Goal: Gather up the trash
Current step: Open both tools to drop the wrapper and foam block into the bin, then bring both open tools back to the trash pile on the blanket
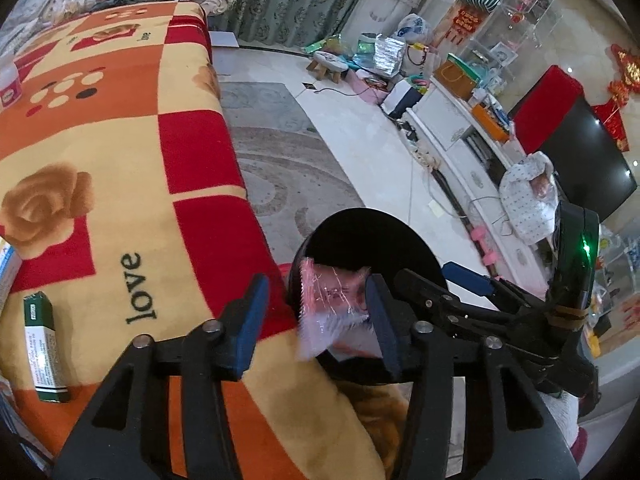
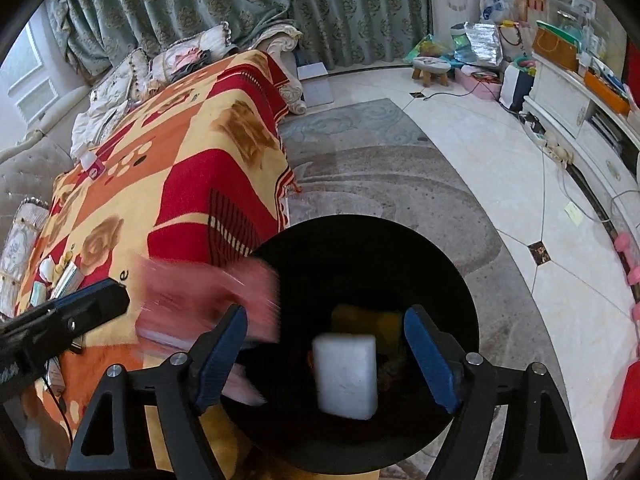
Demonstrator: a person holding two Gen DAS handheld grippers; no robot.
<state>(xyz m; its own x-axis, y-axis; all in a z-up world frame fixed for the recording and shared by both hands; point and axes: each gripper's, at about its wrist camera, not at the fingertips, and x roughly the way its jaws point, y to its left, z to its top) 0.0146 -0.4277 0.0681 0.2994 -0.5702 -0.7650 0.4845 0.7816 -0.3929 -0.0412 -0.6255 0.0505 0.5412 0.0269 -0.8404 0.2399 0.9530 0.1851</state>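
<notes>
A black round bin (image 2: 448, 280) stands at the near edge of the blanket-covered table; it also shows in the left wrist view (image 1: 360, 232). My left gripper (image 1: 316, 320) is open over the bin's rim, and a pink clear wrapper (image 1: 332, 308) hangs loose between its fingers, touching the right pad. In the right wrist view the wrapper (image 2: 208, 296) is a pink blur at the bin's left rim. My right gripper (image 2: 326, 360) is open above the bin. A white block (image 2: 346, 376) and something yellow (image 2: 368, 320) are inside the bin below it.
A green and white box (image 1: 44, 348) lies on the orange, red and yellow blanket (image 1: 120, 160). A white jar (image 1: 10, 84) stands further back. Small items (image 2: 52, 280) lie at the table's left end. A rug and tiled floor (image 2: 500, 160) lie right, with a TV cabinet (image 1: 460, 128).
</notes>
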